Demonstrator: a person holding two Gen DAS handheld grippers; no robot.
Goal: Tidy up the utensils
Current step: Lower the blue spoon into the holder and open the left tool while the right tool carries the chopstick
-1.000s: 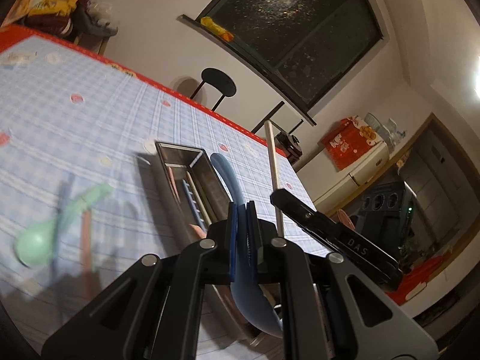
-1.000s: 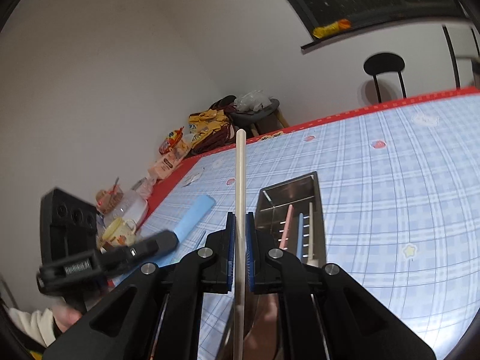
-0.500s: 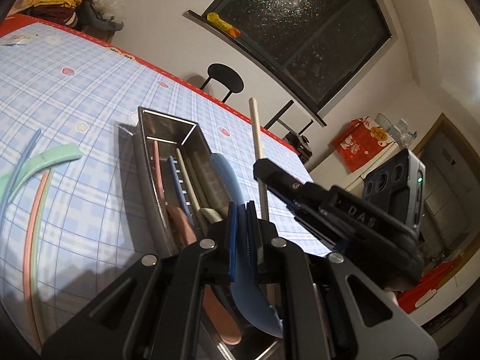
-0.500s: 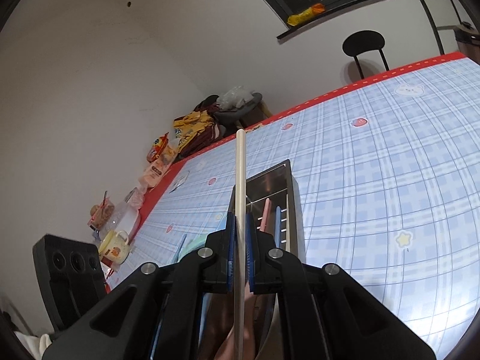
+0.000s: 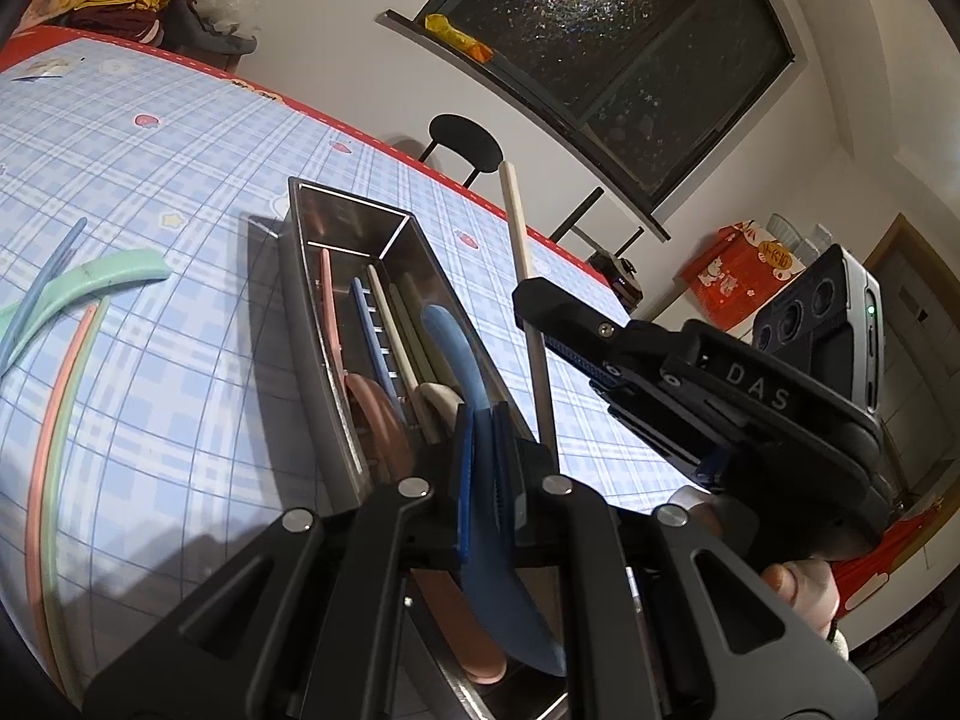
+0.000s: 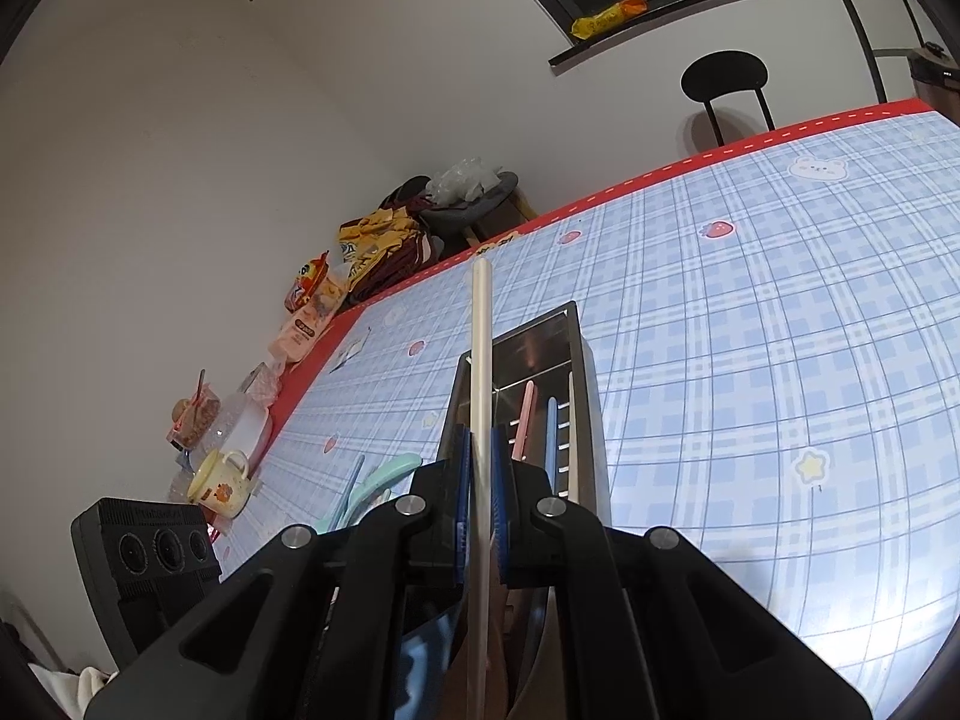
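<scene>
From where I work, the table point(image 6: 780, 312) wears a blue plaid cloth with a red border. Beyond its far edge stands a black round-backed chair point(image 6: 725, 75) against the plain white wall point(image 6: 240, 120). Above the chair a dark window point(image 5: 630, 54) shows night, an orange packet point(image 5: 459, 39) lying on its sill. Left of the chair, a heap of yellow and maroon clothes point(image 6: 384, 246) sits by the table's corner. Right of the window, a red box point(image 5: 741, 267) rests on a counter.

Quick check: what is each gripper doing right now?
Left gripper: shut on the blue spoon.
Right gripper: shut on the cream chopstick.
</scene>
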